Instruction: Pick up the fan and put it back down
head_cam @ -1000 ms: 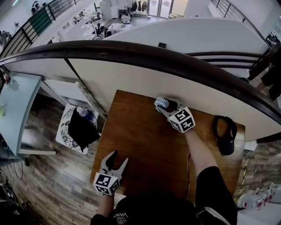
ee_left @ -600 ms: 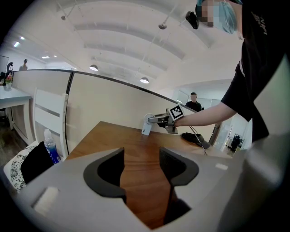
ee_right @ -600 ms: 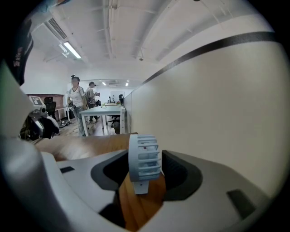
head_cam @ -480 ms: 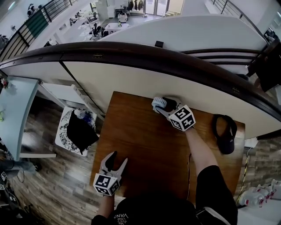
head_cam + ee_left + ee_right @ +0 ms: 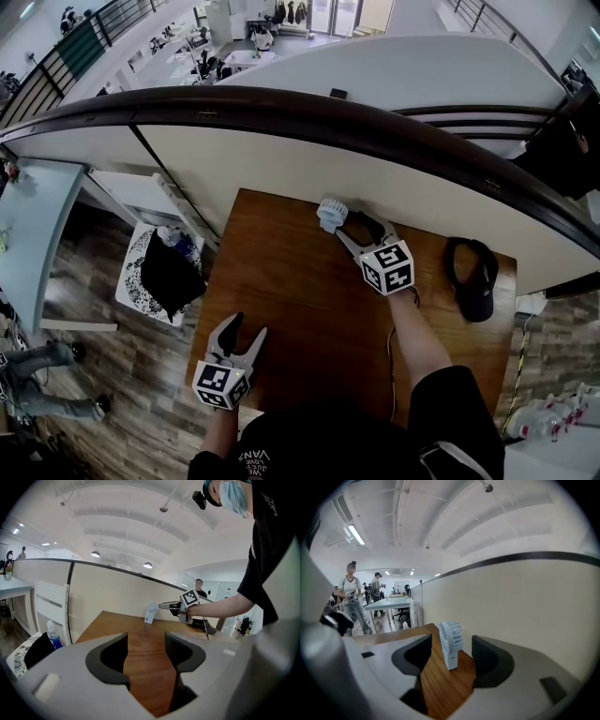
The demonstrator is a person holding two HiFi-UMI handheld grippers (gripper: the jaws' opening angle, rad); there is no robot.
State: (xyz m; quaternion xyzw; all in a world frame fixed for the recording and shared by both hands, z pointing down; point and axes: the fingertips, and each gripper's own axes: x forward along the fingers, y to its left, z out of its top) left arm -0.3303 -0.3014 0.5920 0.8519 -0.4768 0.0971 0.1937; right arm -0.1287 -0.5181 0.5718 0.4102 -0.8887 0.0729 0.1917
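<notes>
A small white fan (image 5: 330, 212) stands upright on the wooden table (image 5: 281, 281), close to the cream partition wall. My right gripper (image 5: 358, 227) points at it from just behind. Its jaws are opening, and the pads do not touch the fan. In the right gripper view the fan (image 5: 451, 641) shows in the gap just past the tips of my right gripper (image 5: 450, 654). My left gripper (image 5: 246, 328) hangs open over the table's near left corner with nothing in it. In the left gripper view, my left gripper (image 5: 146, 651) sees the fan (image 5: 151, 611) far across the table.
A black cap (image 5: 473, 277) lies at the table's right end. A thin cable (image 5: 394, 342) runs along the table by my right arm. Left of the table is a chair (image 5: 141, 286) with a black bag and a water bottle. The partition wall (image 5: 281, 159) backs the table.
The right gripper's jaws have spread and drawn back from the fan, which now stands free on the table. The left gripper has hardly moved.
</notes>
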